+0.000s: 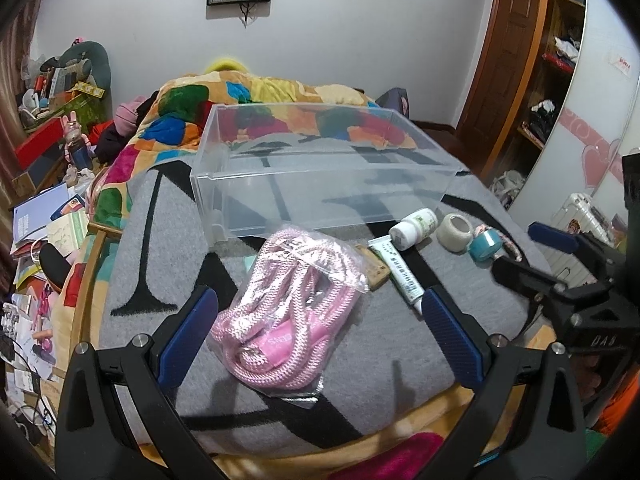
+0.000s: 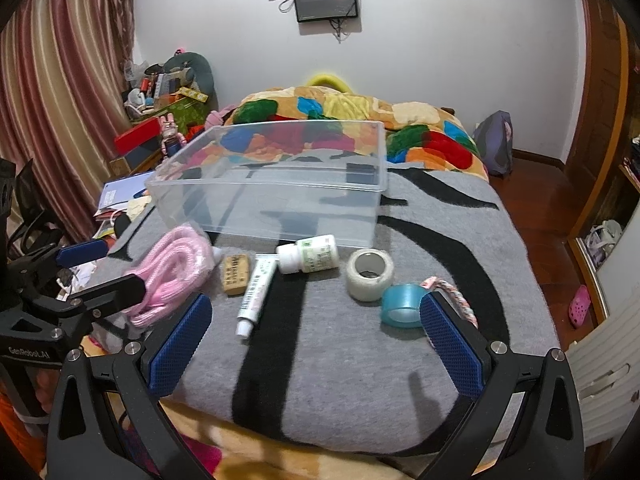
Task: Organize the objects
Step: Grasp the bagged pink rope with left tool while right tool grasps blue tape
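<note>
A clear plastic box (image 1: 320, 168) (image 2: 272, 196) stands empty on a grey blanket (image 1: 160, 240). In front of it lie a bagged pink rope (image 1: 288, 308) (image 2: 172, 272), a small tan block (image 1: 376, 268) (image 2: 235, 274), a white tube (image 1: 400, 276) (image 2: 256, 292), a white pill bottle (image 1: 414, 226) (image 2: 308, 255), a white tape roll (image 1: 456, 230) (image 2: 369, 274), a blue tape roll (image 1: 485, 245) (image 2: 402, 305) and a braided cord (image 2: 452, 296). My left gripper (image 1: 320, 312) is open around the pink rope. My right gripper (image 2: 316, 316) is open, near the blue tape.
A multicoloured quilt (image 2: 360, 120) covers the bed behind the box. Cluttered papers and boxes (image 1: 40, 240) lie to the left. A wooden wardrobe (image 1: 540, 80) and door stand right. A white suitcase (image 1: 580, 216) is at the bed's right side.
</note>
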Demonstrator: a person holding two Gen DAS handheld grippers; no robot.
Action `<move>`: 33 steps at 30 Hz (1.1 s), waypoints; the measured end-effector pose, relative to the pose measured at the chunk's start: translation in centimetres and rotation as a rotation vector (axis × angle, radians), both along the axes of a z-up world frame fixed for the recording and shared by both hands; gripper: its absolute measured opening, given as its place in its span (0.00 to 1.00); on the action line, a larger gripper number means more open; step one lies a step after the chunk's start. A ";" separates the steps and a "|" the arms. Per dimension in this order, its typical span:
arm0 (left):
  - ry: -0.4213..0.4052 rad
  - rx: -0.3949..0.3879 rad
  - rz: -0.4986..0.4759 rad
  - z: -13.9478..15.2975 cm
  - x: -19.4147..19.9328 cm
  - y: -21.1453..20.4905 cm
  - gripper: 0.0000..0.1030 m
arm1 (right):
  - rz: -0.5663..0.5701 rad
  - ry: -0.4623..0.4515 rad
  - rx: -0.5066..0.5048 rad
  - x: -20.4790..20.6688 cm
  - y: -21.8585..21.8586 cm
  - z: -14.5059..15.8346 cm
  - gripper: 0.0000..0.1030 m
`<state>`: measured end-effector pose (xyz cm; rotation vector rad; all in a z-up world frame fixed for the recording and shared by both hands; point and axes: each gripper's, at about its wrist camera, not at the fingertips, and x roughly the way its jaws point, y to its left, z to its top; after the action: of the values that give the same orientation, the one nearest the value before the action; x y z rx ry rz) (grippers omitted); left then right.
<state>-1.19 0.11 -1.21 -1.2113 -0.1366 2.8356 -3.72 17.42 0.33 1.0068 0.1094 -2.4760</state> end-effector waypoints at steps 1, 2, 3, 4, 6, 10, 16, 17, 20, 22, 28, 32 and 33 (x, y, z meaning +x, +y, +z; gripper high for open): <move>-0.011 -0.008 -0.003 -0.2 -0.3 -0.1 1.00 | -0.012 -0.001 0.006 -0.3 0.2 -0.1 1.00; -0.023 -0.018 -0.005 -0.5 -0.7 -0.2 1.00 | -0.024 -0.002 0.012 -0.5 0.5 -0.2 0.99; -0.037 -0.027 -0.008 -1.0 -1.2 -0.4 1.00 | -0.035 -0.004 0.017 -0.8 0.8 -0.4 0.99; -0.050 -0.034 -0.011 -1.3 -1.6 -0.5 1.00 | -0.046 -0.007 0.024 -1.1 1.1 -0.6 0.98; -0.087 -0.047 -0.008 -2.3 -2.6 -0.8 1.00 | -0.070 -0.015 0.036 -1.8 1.7 -1.0 0.91; -0.159 -0.042 -0.030 -4.4 -4.1 -1.1 1.00 | -0.090 -0.046 0.063 -3.5 2.5 -2.0 0.83; -0.159 -0.075 -0.043 -5.8 -4.7 -0.7 1.00 | -0.118 -0.082 0.101 -4.9 3.2 -3.9 0.67; -0.146 -0.068 -0.039 -5.8 -4.6 -0.7 0.99 | -0.121 -0.092 0.103 -5.1 3.2 -4.2 0.60; -0.108 -0.060 -0.054 -5.4 -4.2 -0.6 0.76 | -0.124 -0.124 0.096 -5.4 3.4 -4.9 0.42; -0.093 -0.064 -0.054 -5.1 -3.9 -0.6 0.66 | -0.125 -0.129 0.081 -5.5 3.6 -5.0 0.34; -0.066 -0.041 -0.030 -3.9 -2.6 -1.4 0.59 | -0.129 -0.095 0.066 -4.8 4.0 -3.9 0.34; -0.024 -0.014 -0.006 -2.2 -1.7 -2.4 0.59 | -0.121 -0.082 0.025 -4.7 4.2 -2.7 0.34; -0.013 -0.008 -0.003 -1.7 -1.6 -2.7 0.59 | -0.116 -0.078 0.014 -4.7 4.2 -2.2 0.34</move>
<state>-2.78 -2.56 -2.93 -1.2299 -0.1248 2.8292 -8.44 21.64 -1.87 1.1436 0.0450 -2.5390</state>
